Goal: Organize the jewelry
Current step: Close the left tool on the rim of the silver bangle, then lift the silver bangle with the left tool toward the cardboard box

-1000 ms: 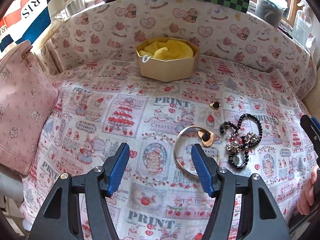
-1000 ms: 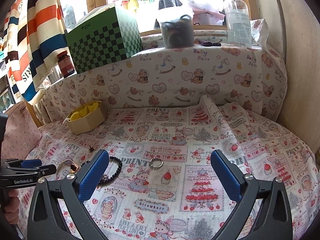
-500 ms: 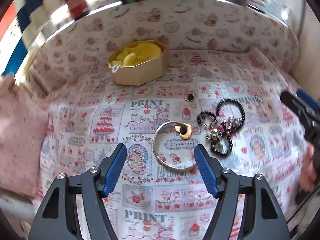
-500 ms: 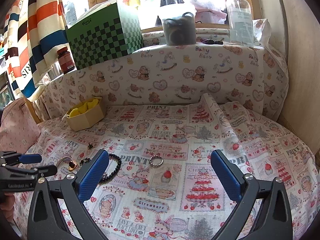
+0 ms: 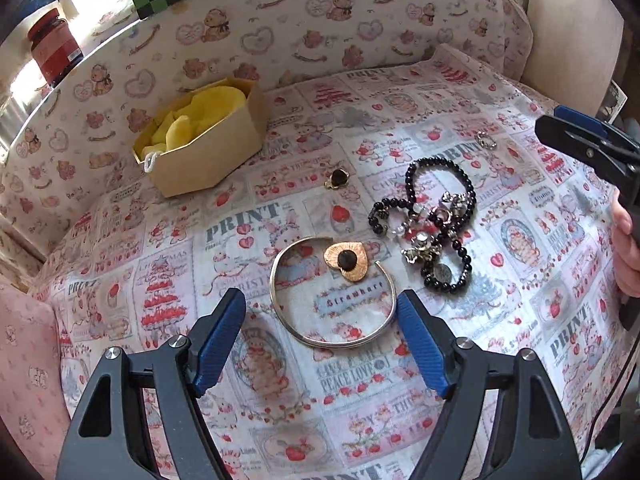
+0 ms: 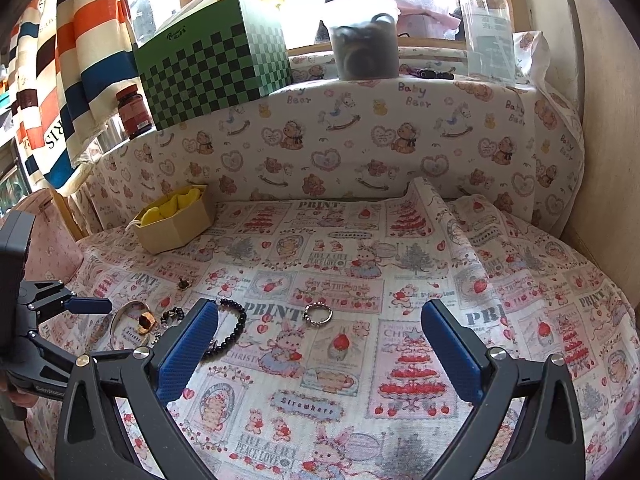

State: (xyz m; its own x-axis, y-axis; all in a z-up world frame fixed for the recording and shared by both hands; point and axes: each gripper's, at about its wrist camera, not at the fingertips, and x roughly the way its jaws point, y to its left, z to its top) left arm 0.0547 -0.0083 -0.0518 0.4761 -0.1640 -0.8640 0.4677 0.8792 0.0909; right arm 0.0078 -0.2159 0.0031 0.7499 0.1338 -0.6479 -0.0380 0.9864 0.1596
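Note:
A silver open bangle [image 5: 332,322] lies on the printed cloth, with a gold heart earring [image 5: 346,261] inside its gap. My left gripper [image 5: 322,338] is open, its blue fingers on either side of the bangle's near edge. A black bead bracelet with charms [image 5: 434,224], a small dark earring [image 5: 338,179] and a ring [image 5: 485,140] lie beyond. A beige octagonal box with yellow lining [image 5: 202,136] stands at the back left. My right gripper [image 6: 320,350] is open and empty, above the cloth, with the ring [image 6: 318,314] just ahead and the bead bracelet [image 6: 232,330] by its left finger.
A padded bear-print wall [image 6: 360,148] rings the cloth. A pink bag [image 5: 24,368] lies at the left. A green checkered box [image 6: 212,60], a red jar [image 6: 134,110], a tub and a clear bottle [image 6: 486,24] stand on the ledge behind. The cloth has a raised fold [image 6: 436,208].
My left gripper has moved forward and to the right, closing in on the silver bangle, which now sits between its open fingers. The right gripper has barely moved.

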